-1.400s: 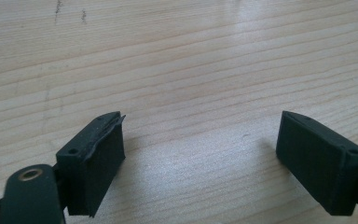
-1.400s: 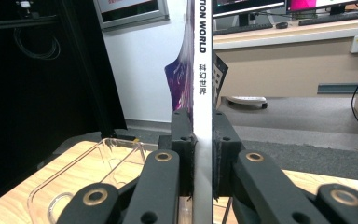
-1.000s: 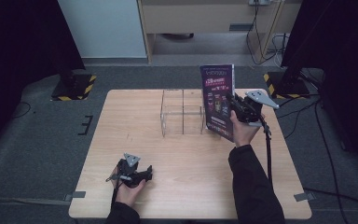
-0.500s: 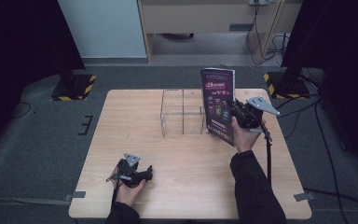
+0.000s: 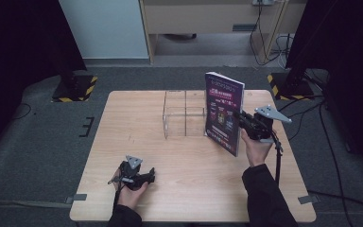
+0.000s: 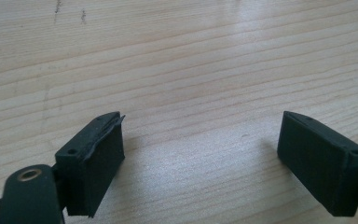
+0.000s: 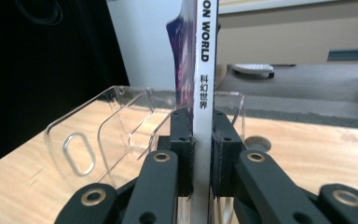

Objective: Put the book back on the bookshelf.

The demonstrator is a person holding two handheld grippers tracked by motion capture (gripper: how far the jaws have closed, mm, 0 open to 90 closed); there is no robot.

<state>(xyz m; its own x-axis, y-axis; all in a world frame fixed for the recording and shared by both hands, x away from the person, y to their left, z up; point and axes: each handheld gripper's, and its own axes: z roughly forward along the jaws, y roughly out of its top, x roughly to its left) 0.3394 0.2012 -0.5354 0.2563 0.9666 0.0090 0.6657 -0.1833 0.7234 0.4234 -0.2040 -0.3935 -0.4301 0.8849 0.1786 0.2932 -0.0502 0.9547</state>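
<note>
While the right gripper point(image 7: 200, 154) has its fingers point(image 7: 182, 149) clamped on the spine of the magazine point(image 5: 224, 112), holding it upright with the cover rising well above them, the job of filing it looks only part done: the magazine is lifted off the desk point(image 5: 137, 123) and hangs just beside the clear acrylic rack point(image 5: 183, 113), but it is not yet in any slot. In the right gripper view the rack sits just beyond and to the left of the fingers, its curved dividers empty. What seems left is to line the lower edge up with a slot, lower it in and let go. The left gripper point(image 6: 200, 158) rests low over bare wood at the near edge, fingers point(image 6: 93, 158) spread wide with nothing between them. Hard to judge: the magazine's bottom edge is cut off below the fingers in the right gripper view, and the rack's clear walls blur together from above, so which slot lies nearest cannot be told.
</note>
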